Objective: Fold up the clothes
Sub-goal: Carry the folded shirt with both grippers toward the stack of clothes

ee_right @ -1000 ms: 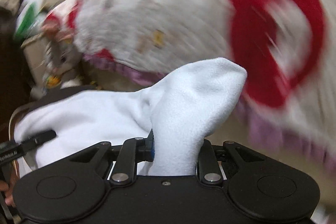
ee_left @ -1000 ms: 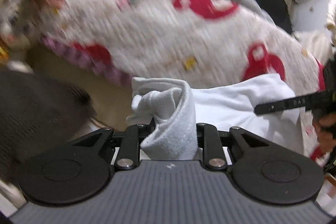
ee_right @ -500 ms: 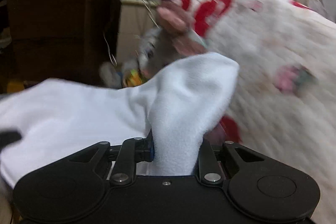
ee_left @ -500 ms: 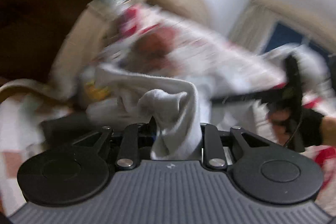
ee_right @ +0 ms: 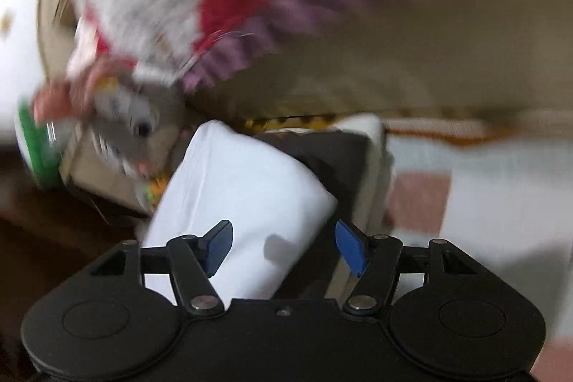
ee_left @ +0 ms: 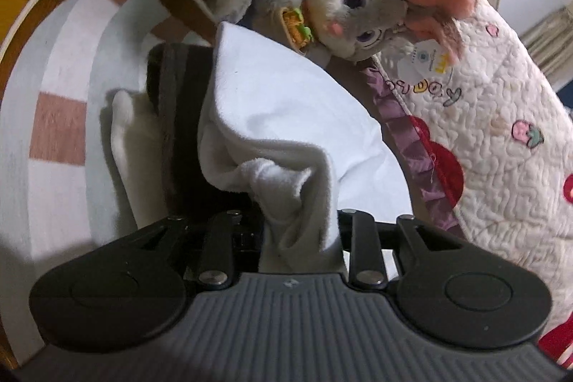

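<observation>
Cloth bunches in my left tool [ee_left: 301,231], whose jaws are easing apart with a fold of the white garment [ee_left: 283,102] between them. My right tool [ee_right: 283,247] is opening, blue pads clear of the garment lying under it on a dark folded piece [ee_right: 343,160]. Close behind crowd a plush mouse [ee_left: 358,9] and quilted blanket [ee_left: 501,131]; striped bedding [ee_left: 61,117] lies open beside.

From my feed the garment [ee_left: 286,102] is plain white, over a dark brown folded piece [ee_left: 186,131]. Behind the garment, a grey plush [ee_left: 351,2] with pink ears. Right of it, a cream quilt [ee_left: 501,117] with red patches, purple frill. My right gripper's pads [ee_right: 352,251] are blue.
</observation>
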Demonstrator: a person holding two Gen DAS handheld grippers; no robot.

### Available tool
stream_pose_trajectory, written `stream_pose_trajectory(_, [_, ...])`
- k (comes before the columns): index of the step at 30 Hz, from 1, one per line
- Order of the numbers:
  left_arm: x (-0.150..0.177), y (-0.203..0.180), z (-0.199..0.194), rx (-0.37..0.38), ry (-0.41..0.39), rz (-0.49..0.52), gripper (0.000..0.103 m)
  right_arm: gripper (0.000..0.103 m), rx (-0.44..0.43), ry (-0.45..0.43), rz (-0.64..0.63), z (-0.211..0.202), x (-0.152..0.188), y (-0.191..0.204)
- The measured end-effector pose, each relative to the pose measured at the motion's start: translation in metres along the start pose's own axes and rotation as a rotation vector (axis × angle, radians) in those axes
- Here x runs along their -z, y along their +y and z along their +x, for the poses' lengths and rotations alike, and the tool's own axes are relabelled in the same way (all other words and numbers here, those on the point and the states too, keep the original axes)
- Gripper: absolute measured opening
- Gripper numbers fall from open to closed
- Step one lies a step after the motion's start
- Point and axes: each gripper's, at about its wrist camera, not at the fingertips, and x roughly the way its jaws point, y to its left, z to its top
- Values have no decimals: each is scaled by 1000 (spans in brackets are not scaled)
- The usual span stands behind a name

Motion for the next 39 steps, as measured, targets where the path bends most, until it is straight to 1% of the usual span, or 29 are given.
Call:
stream_pose_trajectory(2, [2,6,0,1,4,-4,28,71,-57,-3,67,8,6,-11])
stream_pose_trajectory(5, [2,12,-2,-6,-11,-25,40,71,-99,1,41,27,9,0])
stream_pose_trajectory(7, [2,19,0,-13,-32,-61,50,74,-85,11,-1,40,5,11])
stream_pose_trajectory(8, [1,24,4,-12,-33,-94,51,77,-73,19,-25,49,1,17])
stream_pose_trajectory(9, [1,31,8,-5,-26,-133,52,82,-47,42,-62,61,-3,23])
stream_pose_trajectory(10, [1,36,14,13,-8,-167,49,77,-19,67,-101,74,-7,29])
stream_pose_trajectory(11, [1,38,18,35,13,-173,44,74,21,47,-169,76,-7,39])
stream_pose_trajectory(12, [1,35,19,53,23,-150,26,66,63,20,-241,77,-6,49])
stream_pose_trajectory(13, [0,27,14,60,5,-101,22,49,77,-19,-300,74,-4,60])
stream_pose_trajectory(14, [-1,16,6,60,-32,-35,20,41,87,-45,-366,70,-2,72])
stream_pose_trajectory(15, [-1,3,-4,63,-73,30,19,38,98,-70,-433,65,1,85])
stream_pose_trajectory(17, [-1,-24,-29,82,-159,151,19,35,124,-97,-646,58,9,116])
stream_pose_trajectory(18, [1,-35,-39,90,-182,196,19,34,100,-111,-760,52,13,132])
stream_pose_trajectory(19, [5,-46,-48,92,-191,234,19,33,62,-129,-820,46,13,141])
stream_pose_trajectory(20, [9,-54,-52,88,-178,260,20,33,22,-139,-811,42,5,142])
stream_pose_trajectory(21, [13,-58,-48,73,-131,267,24,32,-18,-148,-794,39,-3,141])
stream_pose_trajectory(22, [19,-59,-37,42,-65,268,29,35,-18,-143,-766,43,-12,132])
stream_pose_trajectory(23, [24,-56,-24,-7,1,266,29,37,15,-120,-744,52,-19,120])
stream_pose_trajectory(24, [29,-49,-11,-60,59,262,31,41,92,-83,-723,64,-21,106])
stream_pose_trajectory(25, [29,-44,-6,-87,80,249,35,49,174,-44,-703,77,-23,92])
stream_pose_trajectory(27, [20,-36,-12,-89,48,206,37,62,203,-64,-647,82,-19,72])
stream_pose_trajectory(28, [15,-32,-15,-90,31,185,37,66,212,-78,-619,84,-17,63])
stream_pose_trajectory(30, [8,-34,-27,-123,-53,197,38,64,171,-122,-583,76,-16,58])
stream_pose_trajectory(31, [3,-34,-31,-149,-95,203,44,56,174,-138,-599,75,-14,58])
stream_pose_trajectory(33, [-8,-28,-33,-186,-145,187,57,57,196,-137,-611,74,-13,61])
stream_pose_trajectory(34, [-13,-25,-34,-205,-170,179,58,57,201,-131,-601,73,-14,61])
stream_pose_trajectory(35, [-18,-19,-29,-220,-170,161,58,57,201,-128,-590,72,-16,64])
stream_pose_trajectory(38, [-31,3,4,-247,-104,85,61,61,208,-118,-546,72,-18,65])
stream_pose_trajectory(39, [-32,9,15,-250,-96,73,65,61,203,-114,-522,73,-17,63])
